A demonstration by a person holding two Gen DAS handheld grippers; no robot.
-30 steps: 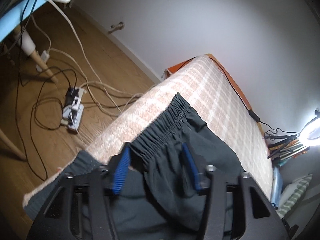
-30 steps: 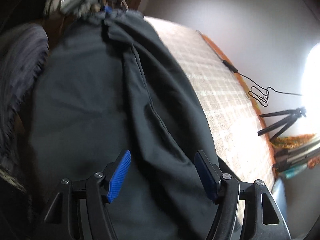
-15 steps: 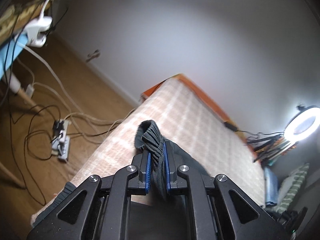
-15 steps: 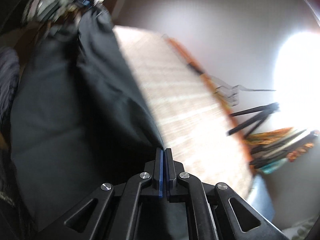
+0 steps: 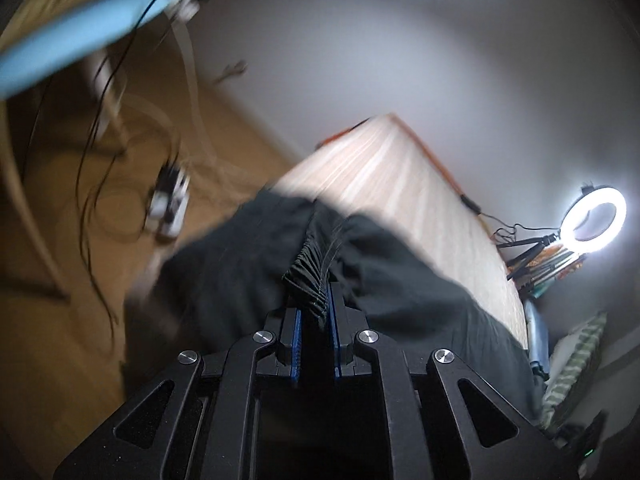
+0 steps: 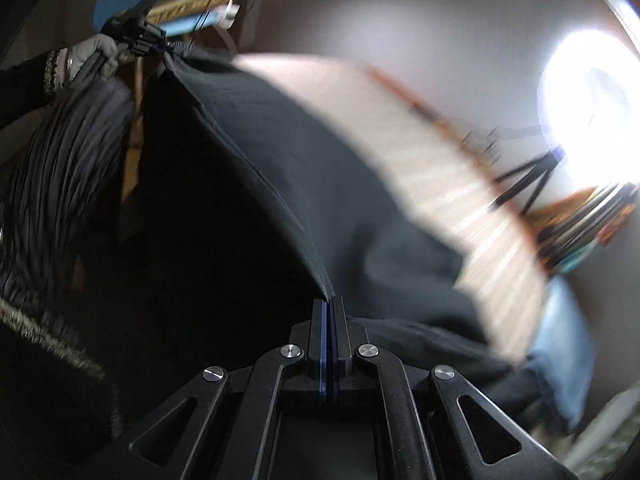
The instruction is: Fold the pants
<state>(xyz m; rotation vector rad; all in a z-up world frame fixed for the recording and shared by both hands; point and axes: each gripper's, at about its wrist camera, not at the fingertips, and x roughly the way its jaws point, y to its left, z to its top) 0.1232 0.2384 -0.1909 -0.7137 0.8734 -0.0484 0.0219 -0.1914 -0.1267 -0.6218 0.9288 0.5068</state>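
Left wrist view shows the bed (image 5: 404, 184), with its pale checked cover, as the broad work surface, and the dark pants (image 5: 248, 272) draped over its near end, part of the cloth hanging off the edge toward the wooden floor (image 5: 52, 320). The pants are raised rather than lying flat, probably so one side can be carried across the other in a lengthwise fold. A ring light (image 5: 594, 222) on a tripod glows beside the far end of the bed.

From the right wrist camera the pants (image 6: 328, 184) form one taut ridge running from the near claw to the far one, which suggests the two grips sit at opposite ends of the same edge, keeping it straight.

The left gripper (image 5: 314, 312) is clenched on the gathered elastic waistband (image 5: 310, 276), pleats bunched between its blue pads, and it points along the bed and slightly down. In the right view it appears small at top left, held in a gloved hand (image 6: 94, 56). The right gripper (image 6: 329, 320) is pinched tight on a thin fold of the cloth, aimed toward its partner, lifted above the bed.
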